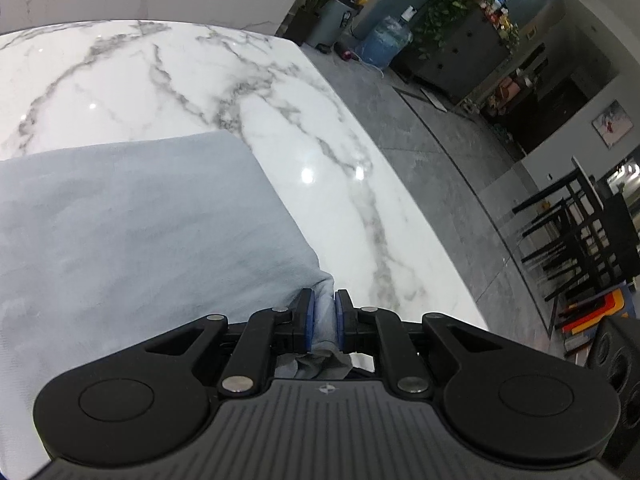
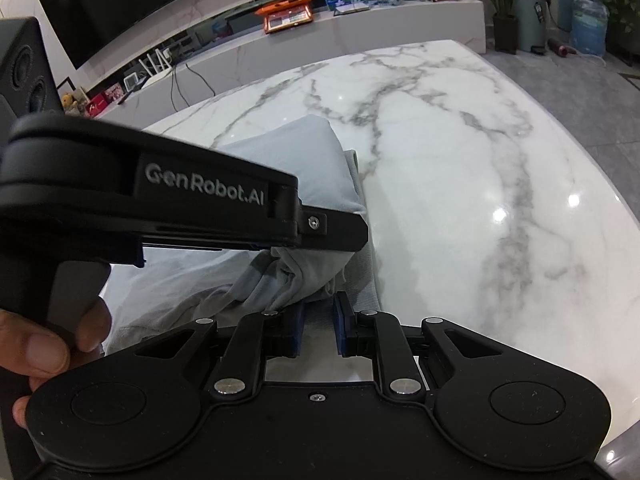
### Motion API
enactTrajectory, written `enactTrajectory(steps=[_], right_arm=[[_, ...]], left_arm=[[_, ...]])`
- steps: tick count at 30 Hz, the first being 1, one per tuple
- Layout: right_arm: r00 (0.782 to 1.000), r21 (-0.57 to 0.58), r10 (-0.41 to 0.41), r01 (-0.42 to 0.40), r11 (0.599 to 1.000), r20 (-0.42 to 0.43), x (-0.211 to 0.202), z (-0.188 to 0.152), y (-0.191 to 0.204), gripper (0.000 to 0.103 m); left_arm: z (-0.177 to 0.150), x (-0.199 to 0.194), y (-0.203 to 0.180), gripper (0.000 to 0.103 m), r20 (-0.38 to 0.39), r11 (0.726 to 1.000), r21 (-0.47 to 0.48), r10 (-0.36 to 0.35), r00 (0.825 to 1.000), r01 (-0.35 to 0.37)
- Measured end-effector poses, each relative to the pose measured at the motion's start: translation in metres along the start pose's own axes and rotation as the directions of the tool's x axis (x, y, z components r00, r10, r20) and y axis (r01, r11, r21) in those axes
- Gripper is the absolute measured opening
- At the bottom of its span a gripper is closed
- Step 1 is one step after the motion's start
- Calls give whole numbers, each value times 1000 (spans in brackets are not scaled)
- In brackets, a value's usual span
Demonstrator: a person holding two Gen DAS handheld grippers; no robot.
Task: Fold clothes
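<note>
A light grey-blue garment lies on the white marble table, its smooth folded side running up to the left. My left gripper is shut on a bunched corner of it, and cloth fills the gap between the blue pads. In the right wrist view the garment is heaped, with crumpled folds near my right gripper. That gripper's narrow gap holds a gathered fold. The left gripper crosses from the left just above it, with its tip on the cloth. A person's hand holds its handle.
The marble table curves away to the right, bare beyond the garment, and ends at a rounded edge over grey floor. Black chairs stand to the right. A black speaker and a low counter lie behind.
</note>
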State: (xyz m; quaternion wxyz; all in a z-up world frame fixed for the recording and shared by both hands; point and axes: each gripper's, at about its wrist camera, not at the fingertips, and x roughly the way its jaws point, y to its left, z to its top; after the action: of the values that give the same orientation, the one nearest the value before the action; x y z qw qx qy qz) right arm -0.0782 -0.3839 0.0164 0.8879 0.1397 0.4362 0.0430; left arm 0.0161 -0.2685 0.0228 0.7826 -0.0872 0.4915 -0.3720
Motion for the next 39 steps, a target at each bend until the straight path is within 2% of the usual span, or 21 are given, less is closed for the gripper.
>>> enactTrajectory(steps=[4,7,11,15,17,20,22,25,28,30,35,39], right_arm=[[1000,29,17,-16,999,-10,-3,0,-6,15],[1000,58,3,-3,998,-2,-8,0,-14,15],[998,45,-53,51,998,43,-19,0,-18,15],[988,72,-95,87,994,119,-34,0,-23,15],[979,92,-115,101,991,165,-41,1,-26,15],[961,106,-107,82,991,255,-55,2,-25,15],[950,77,-71,49,996,303,-60,3,-18,15],[955,14,-26,23,1000,296,-54,6,-3,15],[964,-44,14,-2,999,264,-43,10,11,15],[979,-49,-2,12,999,205,-28,12,15,15],[989,-7,-59,60,998,135,-14,8,4,15],[991,10,-79,78,997,104,-11,1,-5,15]], left_arm=[[-2,-3,-4,13,1,1000,-1,11,1000,-11],[-3,-7,-7,23,7,1000,-14,-4,1000,4],[-3,-23,-17,36,38,1000,28,12,999,-13],[-8,-48,-21,40,89,997,65,45,995,-51],[-14,-68,-13,40,119,994,55,85,989,-92],[-24,-88,0,40,142,988,40,141,980,-148],[-33,-98,10,39,141,982,36,179,974,-185],[-47,-108,22,39,130,973,30,223,966,-229],[-57,-113,32,38,105,976,-1,215,971,-216],[-62,-111,39,38,86,981,-33,193,977,-191],[-67,-106,46,37,73,980,-31,198,978,-196],[-72,-101,57,25,64,977,-39,213,975,-210]])
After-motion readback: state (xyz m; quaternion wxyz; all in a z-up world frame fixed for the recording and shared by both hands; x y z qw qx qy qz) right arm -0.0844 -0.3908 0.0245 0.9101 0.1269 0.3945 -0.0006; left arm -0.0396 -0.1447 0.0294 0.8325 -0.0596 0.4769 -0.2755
